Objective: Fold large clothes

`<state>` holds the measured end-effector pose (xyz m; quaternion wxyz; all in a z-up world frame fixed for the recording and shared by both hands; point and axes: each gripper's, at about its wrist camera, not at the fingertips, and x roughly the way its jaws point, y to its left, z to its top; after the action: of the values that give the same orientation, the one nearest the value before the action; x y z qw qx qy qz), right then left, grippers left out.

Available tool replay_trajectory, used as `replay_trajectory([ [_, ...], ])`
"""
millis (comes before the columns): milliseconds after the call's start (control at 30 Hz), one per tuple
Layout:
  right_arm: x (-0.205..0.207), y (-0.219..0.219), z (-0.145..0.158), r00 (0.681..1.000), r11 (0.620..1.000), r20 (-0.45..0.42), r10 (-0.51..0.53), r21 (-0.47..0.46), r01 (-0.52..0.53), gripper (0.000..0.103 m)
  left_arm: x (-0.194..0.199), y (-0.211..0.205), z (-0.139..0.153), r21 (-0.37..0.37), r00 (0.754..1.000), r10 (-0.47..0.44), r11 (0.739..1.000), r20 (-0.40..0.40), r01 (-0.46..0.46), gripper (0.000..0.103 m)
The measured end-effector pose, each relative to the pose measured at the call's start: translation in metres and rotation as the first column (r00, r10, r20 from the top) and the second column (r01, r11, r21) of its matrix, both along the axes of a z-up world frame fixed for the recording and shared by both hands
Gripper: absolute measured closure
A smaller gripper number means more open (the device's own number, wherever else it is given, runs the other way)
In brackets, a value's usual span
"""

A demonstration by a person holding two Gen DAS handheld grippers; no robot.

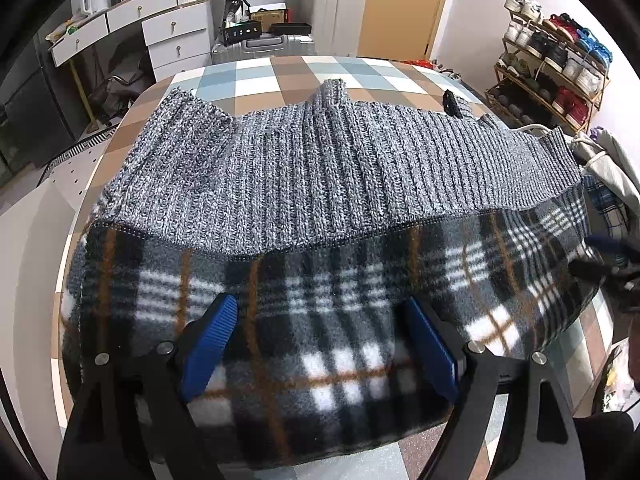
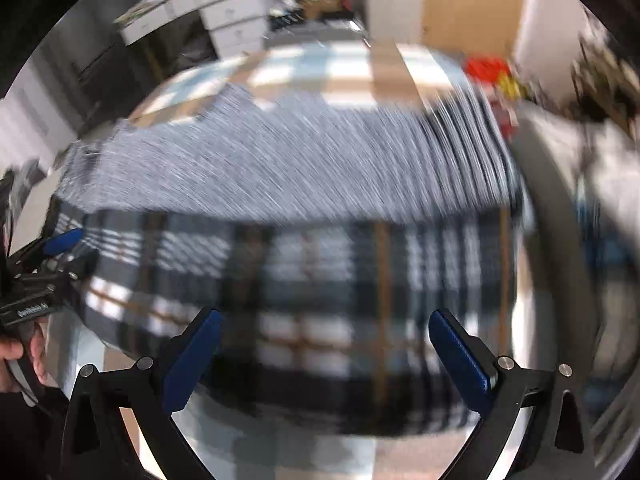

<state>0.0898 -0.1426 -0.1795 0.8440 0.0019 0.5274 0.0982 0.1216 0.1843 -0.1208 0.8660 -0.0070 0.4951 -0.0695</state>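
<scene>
A large grey knit sweater (image 1: 320,160) lies spread across the checked table (image 1: 280,76). Its near part is turned over, so the plaid fleece lining (image 1: 320,304) faces up along the front edge. My left gripper (image 1: 320,304) hovers over the plaid with its blue pads (image 1: 208,348) wide apart and open, nothing pinched. My right gripper (image 2: 325,316) is open too, over the right part of the plaid lining (image 2: 320,280); that view is smeared by motion. The left gripper (image 2: 60,244) shows at that view's left edge, held by a hand (image 2: 16,352). The right gripper (image 1: 608,256) is a blur at the left wrist view's right edge.
A heap of other clothes (image 1: 604,168) lies beside the table on the right. Behind it stands a shoe rack (image 1: 552,60). White drawers (image 1: 172,28) and suitcases (image 1: 336,4) stand past the far table edge.
</scene>
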Motion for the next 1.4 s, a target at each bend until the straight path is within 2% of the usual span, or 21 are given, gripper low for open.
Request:
replay_trajectory([
  [33,0.0,-0.005,-0.018,0.998,1.0,-0.063,-0.001,0.008,0.001,0.0,0.0,0.0,0.0,0.001,1.0,0.001,1.0,0.0,-0.001,0.02],
  [67,-0.002,-0.008,-0.021,0.998,1.0,-0.064,0.002,0.023,-0.001,0.0,0.0,-0.001,0.0,0.004,1.0,0.0,1.0,0.0,0.0,0.02],
  [100,-0.005,-0.011,-0.019,1.0,0.999,-0.014,0.001,0.038,0.0,0.0,0.0,0.0,0.0,0.002,1.0,0.0,1.0,0.001,0.0,0.02],
  [200,-0.002,-0.01,-0.018,0.998,0.999,-0.055,-0.015,0.032,0.017,0.0,-0.005,0.007,0.008,-0.041,1.0,0.008,0.999,0.004,-0.008,0.02],
  [267,0.003,-0.008,-0.013,0.996,0.999,-0.083,-0.02,0.029,0.022,0.0,-0.014,0.02,0.02,-0.09,0.999,0.023,0.996,0.039,-0.02,0.02],
  [333,0.005,-0.006,0.006,0.998,0.999,-0.054,-0.02,0.035,0.022,0.0,-0.018,0.033,0.025,-0.105,0.998,0.044,0.994,0.05,-0.039,0.02],
  [400,0.011,0.001,0.026,1.0,0.999,0.001,0.007,0.047,-0.007,0.0,-0.016,0.049,0.021,-0.162,0.998,0.051,0.986,0.02,-0.047,0.02],
  [467,0.017,0.011,0.041,0.999,0.999,0.032,0.033,0.023,-0.034,0.0,-0.011,0.055,0.014,-0.195,0.999,0.048,0.98,-0.016,-0.05,0.021],
  [567,0.036,0.033,0.051,0.997,0.996,0.042,0.072,-0.057,-0.069,0.0,-0.01,0.058,0.017,-0.219,0.999,0.048,0.974,-0.016,-0.05,0.02],
  [633,0.055,0.042,0.046,0.998,0.991,0.017,0.058,-0.122,-0.056,0.0,-0.015,0.059,0.023,-0.247,0.998,0.058,0.967,-0.006,-0.057,0.02],
  [700,0.07,0.043,0.03,0.999,0.989,-0.029,0.033,-0.147,-0.037,0.0,-0.015,0.058,0.022,-0.244,0.999,0.043,0.969,-0.006,-0.043,0.02],
  [767,0.072,0.037,0.002,0.995,0.987,-0.097,0.003,-0.162,-0.019,0.0,-0.013,0.057,0.014,-0.235,0.999,0.024,0.972,-0.026,-0.03,0.021],
  [800,0.075,0.034,-0.012,0.99,0.988,-0.141,-0.001,-0.15,-0.02,0.0,-0.01,0.058,0.01,-0.234,0.999,0.015,0.972,-0.03,-0.021,0.021],
  [900,0.075,0.024,-0.021,0.992,0.997,-0.126,-0.012,-0.075,0.002,0.0,-0.007,0.062,0.007,-0.248,1.0,0.007,0.969,-0.018,-0.011,0.021],
  [967,0.073,0.025,-0.022,0.994,0.997,-0.108,-0.004,-0.083,-0.005,0.0,-0.006,0.066,0.006,-0.28,1.0,0.017,0.96,-0.021,-0.023,0.021],
  [1067,0.071,0.028,-0.02,0.993,0.995,-0.122,0.006,-0.1,-0.018,0.0,-0.007,0.077,0.012,-0.371,0.997,0.06,0.925,-0.058,-0.077,0.021],
  [1133,0.079,0.04,-0.003,0.984,0.989,-0.179,0.003,-0.147,-0.03,0.002,-0.012,0.083,0.024,-0.431,0.992,0.104,0.893,-0.074,-0.126,0.021],
  [1167,0.079,0.046,0.013,0.991,0.99,-0.135,0.017,-0.138,-0.035,0.003,-0.019,0.084,0.035,-0.463,0.993,0.115,0.879,-0.036,-0.119,0.02],
  [1233,0.077,0.066,0.04,0.996,0.991,-0.059,0.071,-0.106,-0.077,0.001,-0.026,0.08,0.045,-0.425,0.994,0.106,0.901,0.025,-0.085,0.02],
  [1300,0.08,0.09,0.05,0.991,0.988,-0.051,0.123,-0.092,-0.127,0.001,-0.021,0.076,0.038,-0.341,0.995,0.1,0.936,0.01,-0.091,0.02],
  [1400,0.092,0.127,0.047,0.986,0.976,-0.025,0.163,-0.145,-0.165,0.001,-0.008,0.081,0.017,-0.339,0.994,0.098,0.935,-0.048,-0.109,0.021],
])
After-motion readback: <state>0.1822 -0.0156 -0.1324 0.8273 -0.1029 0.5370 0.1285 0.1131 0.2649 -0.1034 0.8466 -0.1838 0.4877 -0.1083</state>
